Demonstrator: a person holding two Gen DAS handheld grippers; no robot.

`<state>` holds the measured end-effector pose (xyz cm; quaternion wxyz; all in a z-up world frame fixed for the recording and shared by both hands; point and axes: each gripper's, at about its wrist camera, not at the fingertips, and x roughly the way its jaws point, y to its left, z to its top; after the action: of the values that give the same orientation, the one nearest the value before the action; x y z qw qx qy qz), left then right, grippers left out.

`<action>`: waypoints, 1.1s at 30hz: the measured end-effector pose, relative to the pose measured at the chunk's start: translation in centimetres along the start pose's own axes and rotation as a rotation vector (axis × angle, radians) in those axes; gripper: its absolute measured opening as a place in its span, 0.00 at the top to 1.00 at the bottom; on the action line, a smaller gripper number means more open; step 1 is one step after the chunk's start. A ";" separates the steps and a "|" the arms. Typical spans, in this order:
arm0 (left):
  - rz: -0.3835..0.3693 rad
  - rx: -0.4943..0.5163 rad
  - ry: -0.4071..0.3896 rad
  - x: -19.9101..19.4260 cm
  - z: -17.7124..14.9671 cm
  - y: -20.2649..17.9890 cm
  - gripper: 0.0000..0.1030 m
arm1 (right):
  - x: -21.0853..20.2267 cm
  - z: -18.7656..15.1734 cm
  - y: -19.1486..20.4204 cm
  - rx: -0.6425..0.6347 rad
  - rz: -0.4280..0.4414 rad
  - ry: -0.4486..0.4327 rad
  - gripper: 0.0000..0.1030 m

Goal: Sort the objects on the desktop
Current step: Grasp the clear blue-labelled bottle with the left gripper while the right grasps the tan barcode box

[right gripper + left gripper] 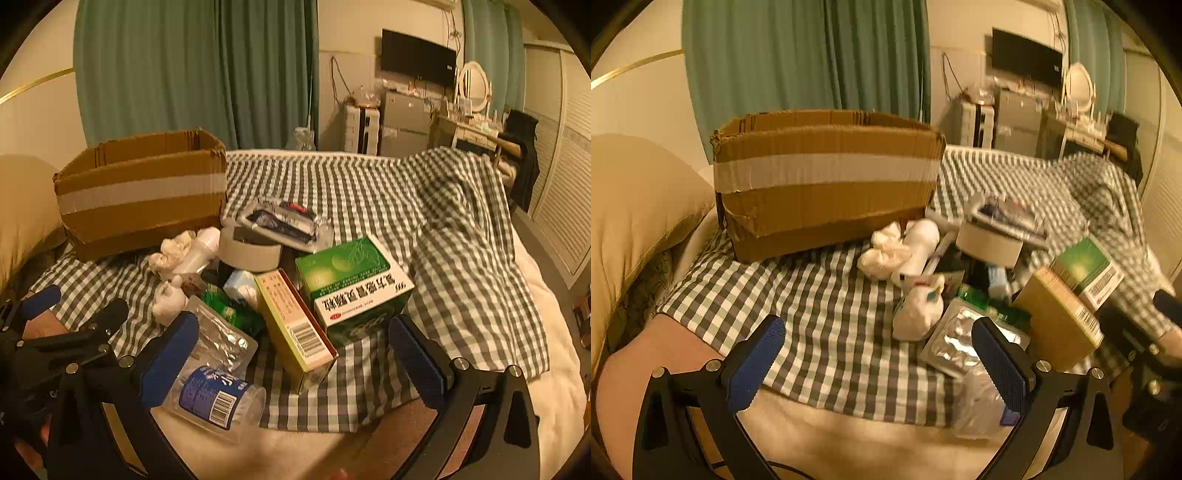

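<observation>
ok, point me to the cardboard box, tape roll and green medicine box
cardboard box (140, 199), right wrist view, front wall on the pale tape band
tape roll (249, 254), right wrist view, outer side wall
green medicine box (343, 264), right wrist view, green top face

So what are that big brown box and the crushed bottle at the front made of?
The big brown box looks like matte corrugated cardboard: fluted ridges show along its torn rim, with a pale tape band around it. The crushed bottle seems thin clear plastic: it is see-through, glossy and dented, with a blue printed label.
</observation>
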<state>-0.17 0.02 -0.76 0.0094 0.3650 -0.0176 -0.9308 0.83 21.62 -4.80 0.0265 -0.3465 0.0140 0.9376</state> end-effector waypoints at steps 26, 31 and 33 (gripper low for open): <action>-0.272 0.172 0.122 2.0 -4.0 -3.9 0.00 | 4.4 0.3 -4.6 0.110 0.038 0.203 0.01; -0.367 0.137 0.159 2.5 -4.4 -3.9 0.00 | 4.2 0.3 -4.6 0.113 0.056 0.208 0.02; -0.393 0.130 0.167 2.7 -4.4 -4.1 0.00 | 3.9 0.3 -4.7 0.118 0.070 0.206 0.02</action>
<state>0.78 3.94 -5.97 -0.1944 0.4369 -0.0052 -0.8782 -2.06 26.46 -7.19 0.0123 -0.4383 0.0837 0.8948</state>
